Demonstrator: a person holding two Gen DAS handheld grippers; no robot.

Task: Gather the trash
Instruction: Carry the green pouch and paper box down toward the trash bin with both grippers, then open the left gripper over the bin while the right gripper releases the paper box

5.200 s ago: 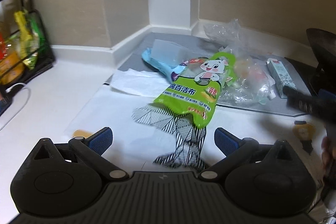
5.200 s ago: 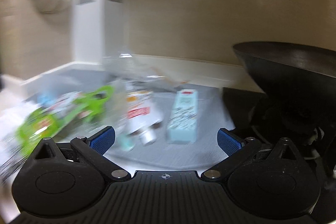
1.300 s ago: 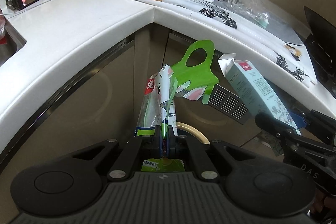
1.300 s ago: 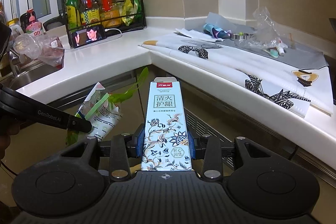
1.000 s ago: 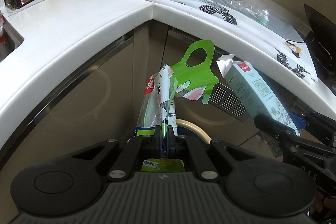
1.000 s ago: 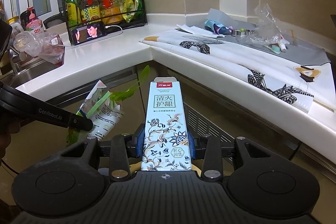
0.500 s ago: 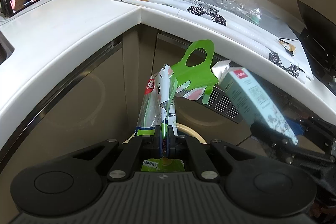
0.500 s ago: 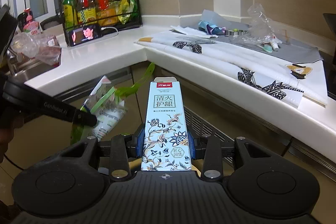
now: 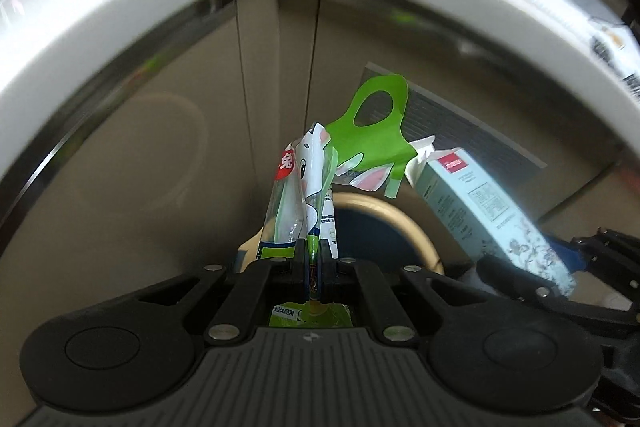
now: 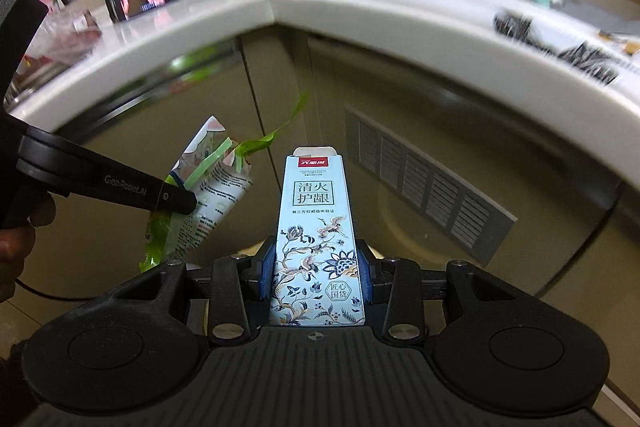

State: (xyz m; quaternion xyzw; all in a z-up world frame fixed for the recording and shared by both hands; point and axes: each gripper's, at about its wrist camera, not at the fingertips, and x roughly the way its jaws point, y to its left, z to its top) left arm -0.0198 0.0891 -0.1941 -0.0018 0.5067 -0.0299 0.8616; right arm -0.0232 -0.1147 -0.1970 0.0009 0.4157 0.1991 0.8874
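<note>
Trash in both grippers, held below the white countertop (image 9: 132, 3) edge, in front of beige cabinet doors (image 10: 400, 99). Left gripper (image 9: 315, 263) is clamped tight on a crumpled green wipes packet (image 9: 372, 143) w/ a cartoon rabbit; packet sticks up and forward. Right gripper (image 10: 316, 277) is clamped on a pale blue toothpaste box (image 10: 316, 227), upright btwn its pads. A round bin rim (image 9: 404, 223) shows just beyond the packet. Countertop clutter is blurred.

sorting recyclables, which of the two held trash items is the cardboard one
The pale blue flowered box in the right tool. The other, in the left tool, is a limp green and white plastic wrapper.
</note>
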